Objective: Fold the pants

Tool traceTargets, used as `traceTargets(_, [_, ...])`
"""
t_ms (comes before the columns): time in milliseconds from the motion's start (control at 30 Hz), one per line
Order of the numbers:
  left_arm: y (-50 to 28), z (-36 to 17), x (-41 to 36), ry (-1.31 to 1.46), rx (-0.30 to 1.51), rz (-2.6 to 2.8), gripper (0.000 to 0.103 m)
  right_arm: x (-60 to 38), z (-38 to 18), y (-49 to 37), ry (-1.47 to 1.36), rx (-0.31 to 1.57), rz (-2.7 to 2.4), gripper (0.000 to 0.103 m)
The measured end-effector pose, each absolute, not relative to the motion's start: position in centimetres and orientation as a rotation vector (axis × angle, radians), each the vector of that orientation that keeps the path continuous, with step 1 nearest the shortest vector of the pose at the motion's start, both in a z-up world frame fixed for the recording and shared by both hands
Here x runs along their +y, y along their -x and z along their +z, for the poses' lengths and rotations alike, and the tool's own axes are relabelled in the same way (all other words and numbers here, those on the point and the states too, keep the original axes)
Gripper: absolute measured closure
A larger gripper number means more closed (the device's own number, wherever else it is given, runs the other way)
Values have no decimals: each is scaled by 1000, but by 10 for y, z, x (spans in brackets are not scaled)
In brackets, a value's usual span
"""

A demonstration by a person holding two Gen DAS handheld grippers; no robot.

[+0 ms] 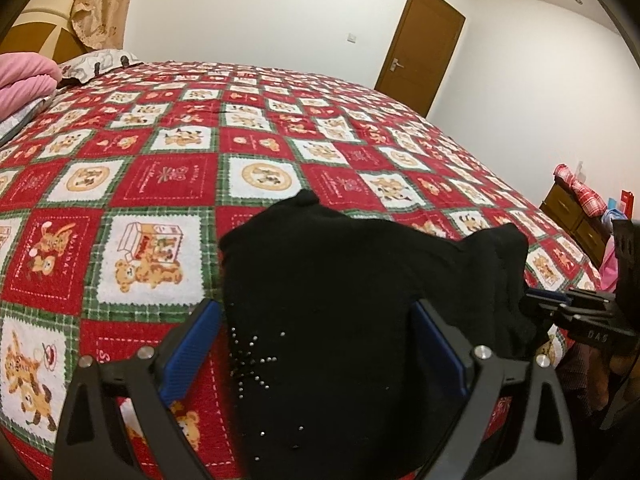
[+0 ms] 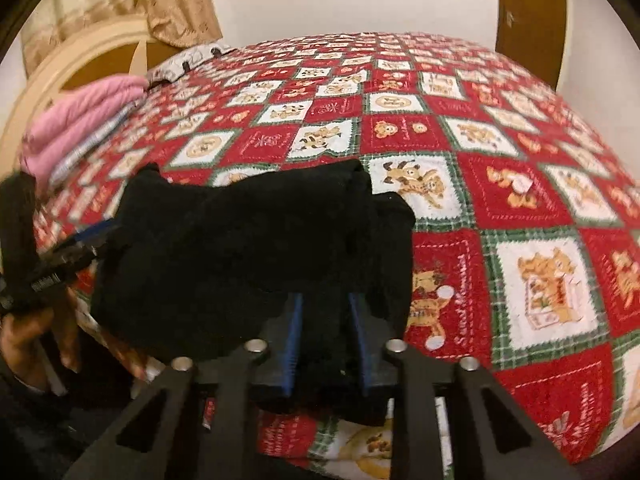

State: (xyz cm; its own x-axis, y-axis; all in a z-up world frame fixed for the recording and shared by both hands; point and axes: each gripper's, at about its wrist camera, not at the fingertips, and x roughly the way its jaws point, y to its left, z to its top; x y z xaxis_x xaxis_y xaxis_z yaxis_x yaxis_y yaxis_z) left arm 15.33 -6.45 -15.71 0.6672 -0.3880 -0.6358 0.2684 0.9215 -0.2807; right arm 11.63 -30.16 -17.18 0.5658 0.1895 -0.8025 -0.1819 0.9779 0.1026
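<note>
Two grippers work the black pants (image 1: 352, 280) at the near edge of the quilted bed (image 1: 160, 168): the right gripper (image 2: 326, 320) pinches bunched fabric, the left gripper (image 1: 316, 332) straddles cloth, jaws wide.

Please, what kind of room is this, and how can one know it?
Most likely a home bedroom. A wide bed with a red teddy-bear patchwork cover fills the view, a pillow lies by the headboard, and a wooden door stands in the plain white wall.
</note>
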Motion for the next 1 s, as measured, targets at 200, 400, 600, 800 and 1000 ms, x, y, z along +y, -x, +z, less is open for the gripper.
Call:
traceTargets(200, [-154,-157,-62,173,748,-369,5,-305,-156,-105,42,910,206,96])
traceTargets(400, [-155,-160,-59,176,752,-359,5,-324,-167,-109,18,958,140,97])
traceTargets(600, [-157,-163,-56,169,752,-338,5,-325,-166,-111,24,983,154,86])
traceTargets(800, [-165,-142,-50,166,687,-322,5,-324,-129,-109,-33,843,116,57])
traceTargets(1000, [-181,-145,-70,58,700,-312,4,-295,-149,-147,-192,863,356,57])
